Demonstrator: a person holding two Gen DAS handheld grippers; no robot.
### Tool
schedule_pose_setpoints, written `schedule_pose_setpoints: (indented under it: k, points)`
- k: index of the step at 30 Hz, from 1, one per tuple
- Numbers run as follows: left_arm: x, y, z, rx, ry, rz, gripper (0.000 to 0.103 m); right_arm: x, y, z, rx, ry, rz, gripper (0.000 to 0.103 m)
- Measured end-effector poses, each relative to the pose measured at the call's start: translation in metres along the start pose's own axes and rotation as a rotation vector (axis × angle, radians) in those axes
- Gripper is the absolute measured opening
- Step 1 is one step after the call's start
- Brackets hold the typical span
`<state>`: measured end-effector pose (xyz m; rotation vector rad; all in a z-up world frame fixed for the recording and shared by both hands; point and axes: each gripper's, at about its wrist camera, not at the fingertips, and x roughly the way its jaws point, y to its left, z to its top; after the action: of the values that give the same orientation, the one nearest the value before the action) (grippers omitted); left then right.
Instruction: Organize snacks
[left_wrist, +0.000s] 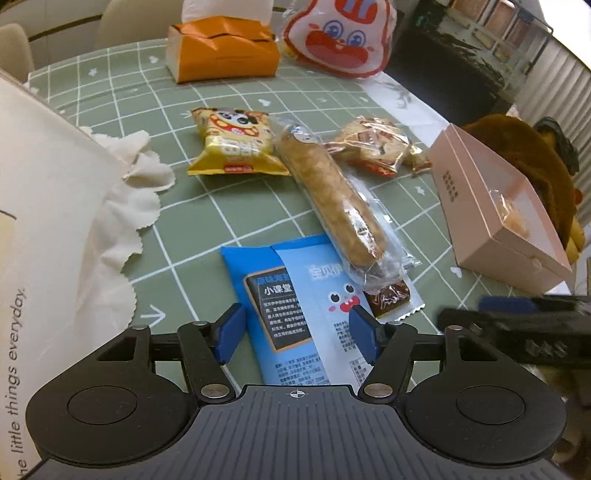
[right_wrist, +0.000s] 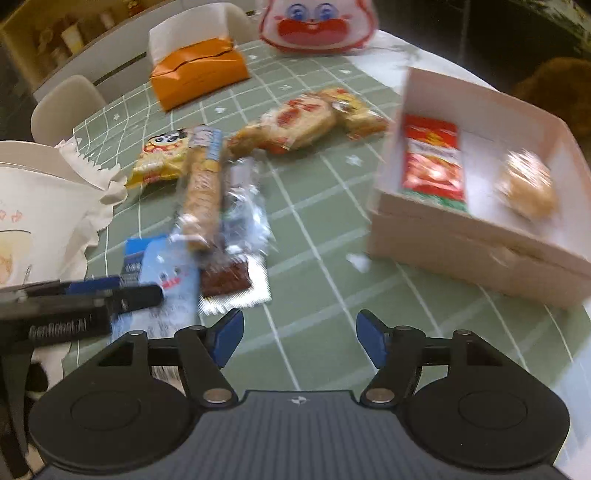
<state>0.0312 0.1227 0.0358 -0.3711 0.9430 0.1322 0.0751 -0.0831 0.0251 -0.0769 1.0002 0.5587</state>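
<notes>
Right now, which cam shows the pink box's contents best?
Right wrist: it looks down into the open pink box, showing a red packet and a blurred pale snack. Left wrist sees mostly its outer wall.

So the flat snack pouch (left_wrist: 291, 295) lies nearest on the tabletop (left_wrist: 207, 221), with the long biscuit stick (left_wrist: 328, 195) lying across its far corner and over a small sachet (left_wrist: 391, 299). Behind the stick's far end sits a chip bag (left_wrist: 232, 144) to the left, wrapped cakes (left_wrist: 376, 147) to the right. The open box (right_wrist: 476, 236) is off right, with a packet (right_wrist: 432, 162) and a bun (right_wrist: 528, 188) in it. The tissue pack (left_wrist: 221, 48) is way at the back.
</notes>
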Motion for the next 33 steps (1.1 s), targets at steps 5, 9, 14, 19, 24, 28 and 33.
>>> schedule_pose_setpoints:
  k: [5,9,14,19,24,28,33]
  points:
    - [-0.006,0.004,-0.006,-0.018,0.005,0.003,0.060,0.013,0.022,0.032,0.012,-0.037,0.066,0.068]
    - [-0.008,0.006,-0.007,-0.028,0.018,-0.012,0.060,0.035,0.055,0.067,-0.105,-0.058,0.020,0.068]
    - [-0.009,0.008,-0.008,-0.050,0.017,-0.023,0.060,0.073,0.080,0.103,-0.151,0.010,0.012,0.063]
    - [-0.008,0.017,-0.004,-0.100,-0.006,-0.035,0.060,0.064,0.078,0.091,-0.214,0.070,0.032,0.029]
    - [-0.002,0.010,0.000,-0.062,-0.021,-0.020,0.059,0.025,0.046,0.050,-0.164,0.096,0.079,0.028]
    - [0.006,-0.011,0.000,0.048,-0.003,-0.048,0.059,-0.006,0.015,0.010,-0.097,0.100,0.083,0.028]
    - [0.011,-0.041,-0.008,0.173,0.024,-0.076,0.060,-0.037,-0.026,-0.036,0.021,0.083,0.022,0.028]
